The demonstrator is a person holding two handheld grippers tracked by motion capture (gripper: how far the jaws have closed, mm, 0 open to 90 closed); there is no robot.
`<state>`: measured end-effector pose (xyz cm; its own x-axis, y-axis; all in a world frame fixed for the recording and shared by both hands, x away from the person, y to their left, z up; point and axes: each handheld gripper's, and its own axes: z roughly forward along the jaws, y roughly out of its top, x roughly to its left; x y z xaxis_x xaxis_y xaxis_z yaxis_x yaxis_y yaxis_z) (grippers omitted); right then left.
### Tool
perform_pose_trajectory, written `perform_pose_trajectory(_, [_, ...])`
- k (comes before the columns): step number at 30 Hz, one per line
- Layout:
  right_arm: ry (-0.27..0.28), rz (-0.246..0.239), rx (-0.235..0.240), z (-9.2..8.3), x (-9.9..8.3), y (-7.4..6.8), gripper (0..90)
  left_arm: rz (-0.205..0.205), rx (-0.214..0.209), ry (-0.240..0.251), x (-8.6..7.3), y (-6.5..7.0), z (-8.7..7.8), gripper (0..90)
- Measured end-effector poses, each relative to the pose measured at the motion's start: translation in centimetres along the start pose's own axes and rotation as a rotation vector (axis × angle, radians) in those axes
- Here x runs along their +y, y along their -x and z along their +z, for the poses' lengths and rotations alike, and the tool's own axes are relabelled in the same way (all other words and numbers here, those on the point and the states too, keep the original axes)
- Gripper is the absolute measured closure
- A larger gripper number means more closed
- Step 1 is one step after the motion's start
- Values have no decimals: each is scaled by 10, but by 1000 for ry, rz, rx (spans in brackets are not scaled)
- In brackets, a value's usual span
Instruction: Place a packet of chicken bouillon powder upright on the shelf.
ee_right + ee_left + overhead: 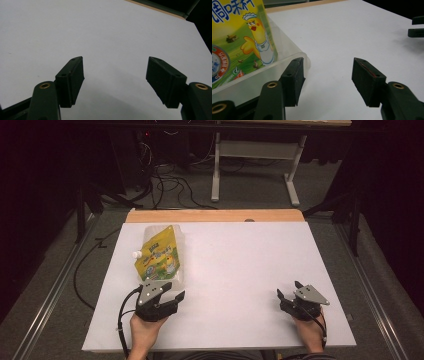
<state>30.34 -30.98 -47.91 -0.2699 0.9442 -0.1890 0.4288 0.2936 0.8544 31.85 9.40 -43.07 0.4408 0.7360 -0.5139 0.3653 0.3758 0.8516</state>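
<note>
Surface: white board [240, 285] is covering the table, with a wooden edge [215, 215] showing along the far side at 12 o'clock
Pouch: yellow-green spouted pouch [160, 256] is lying flat at about 10 o'clock on the board, white cap [135, 254] pointing toward 9 o'clock; its clear bottom seam is facing the person
Pouch, close up: in the left gripper view the pouch [239, 47] is showing a cartoon chick print and a transparent lower margin, sitting at 10 o'clock from the jaws
Left gripper: left gripper [167, 296] is hovering at 7 o'clock on the board, just beside the pouch's near edge; jaws are standing wide apart with nothing between them, the left-hand pad [293, 80] looking very near the clear seam, contact not certain
Right gripper: right gripper [289, 292] is waiting at 4 o'clock, well apart from the pouch; its pads [70, 80] are spread wide over bare board and gripping nothing
Hands: a hand [145, 332] is holding each tool from the near edge
Progress: judging by this, the work is only starting; the approach looks nearly made, the pouch is not yet grasped or lifted
Left to do: closing on the seam or body, lifting, then whatever handling follows
</note>
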Motion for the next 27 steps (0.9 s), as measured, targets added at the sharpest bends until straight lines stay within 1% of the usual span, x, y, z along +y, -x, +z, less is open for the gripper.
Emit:
perform_pose_trajectory(4, [0, 1, -1, 0, 0, 0, 312, 13, -4, -10, -4, 2, 5, 433])
perform_pose_trajectory(7, [0, 0, 0, 0, 0, 0, 311, 12, -6, -18, -5, 3, 7, 433])
perform_pose_trajectory(8, [1, 1, 0, 0, 0, 0, 312, 4, -9, -20, -7, 5, 10, 433])
perform_pose_trajectory(11, [0, 2, 0, 0, 0, 0, 311, 10, -15, -30, -9, 7, 13, 432])
perform_pose_trajectory(12, [0, 1, 0, 0, 0, 0, 311, 6, -17, -28, -10, 8, 14, 432])
perform_pose_trajectory(13, [2, -2, -1, 0, 0, 0, 311, 12, -18, -32, -10, 8, 15, 431])
perform_pose_trajectory(18, [2, -4, -1, 0, 0, 0, 311, 7, -25, -44, -12, 10, 20, 430])
perform_pose_trajectory(19, [1, -3, -1, 0, 0, 0, 312, -3, -26, -42, -13, 11, 21, 430])
perform_pose_trajectory(20, [1, 0, 0, 0, 0, 0, 311, 5, -27, -49, -14, 11, 22, 430])
perform_pose_trajectory(22, [1, -4, -1, 0, 0, 0, 311, 7, -32, -51, -15, 13, 23, 430])
perform_pose_trajectory(23, [2, -4, -1, 0, 0, 0, 312, 1, -33, -52, -16, 13, 25, 430])
perform_pose_trajectory(27, [1, -3, -1, 0, 0, 0, 311, -2, -34, -69, -20, 14, 30, 431])
